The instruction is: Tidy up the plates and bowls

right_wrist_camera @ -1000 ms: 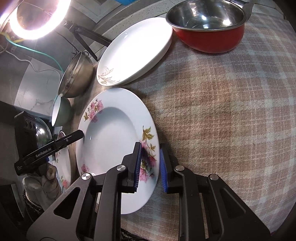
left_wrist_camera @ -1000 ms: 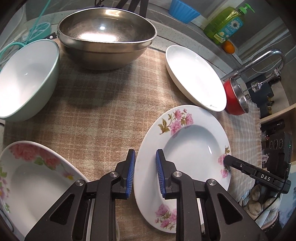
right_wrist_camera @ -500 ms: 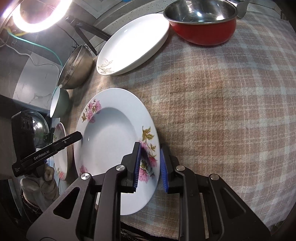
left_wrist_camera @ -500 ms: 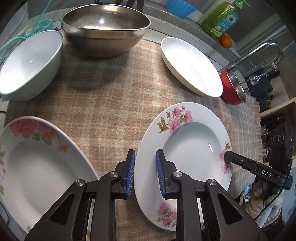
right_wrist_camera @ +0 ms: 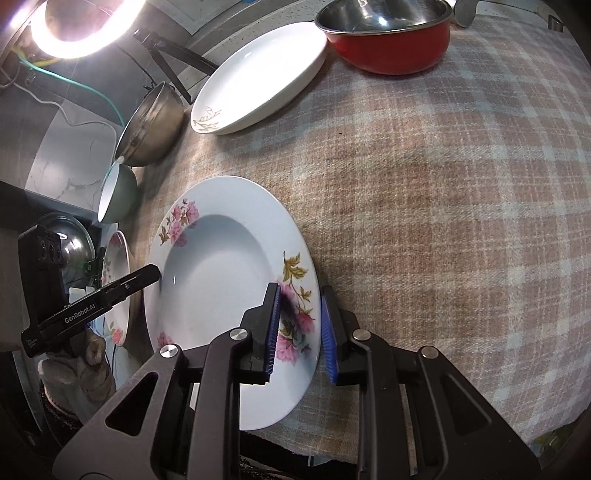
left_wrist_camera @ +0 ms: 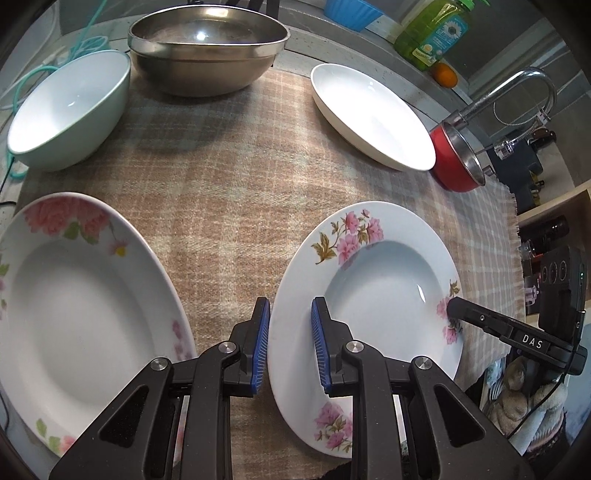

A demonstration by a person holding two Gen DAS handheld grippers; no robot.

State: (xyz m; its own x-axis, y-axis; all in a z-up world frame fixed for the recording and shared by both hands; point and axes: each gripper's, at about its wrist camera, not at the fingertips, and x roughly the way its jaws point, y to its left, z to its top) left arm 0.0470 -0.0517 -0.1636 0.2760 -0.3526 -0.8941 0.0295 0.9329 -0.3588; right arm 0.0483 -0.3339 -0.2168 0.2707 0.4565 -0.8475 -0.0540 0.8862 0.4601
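Note:
A white soup plate with pink flowers (left_wrist_camera: 376,295) is held by both grippers above the plaid cloth. My left gripper (left_wrist_camera: 290,343) is shut on its left rim; my right gripper (right_wrist_camera: 299,328) is shut on its right rim (right_wrist_camera: 295,325). The right gripper's fingertip (left_wrist_camera: 458,308) shows at the plate's far rim in the left wrist view. A second flowered plate (left_wrist_camera: 77,306) lies to the left. A plain white oval plate (left_wrist_camera: 369,114), a mint bowl (left_wrist_camera: 70,110) and a steel bowl (left_wrist_camera: 207,51) stand farther back.
A red pot (left_wrist_camera: 458,162) stands at the right by a tap (left_wrist_camera: 509,96). A plaid cloth (right_wrist_camera: 443,184) covers the counter. A soap bottle (left_wrist_camera: 432,33) and a blue bowl (left_wrist_camera: 351,13) stand behind. A ring light (right_wrist_camera: 81,26) glows at the back left.
Both grippers have lifted the flowered plate and drawn back; the other dishes look farther away, and the second flowered plate on the left shows more fully.

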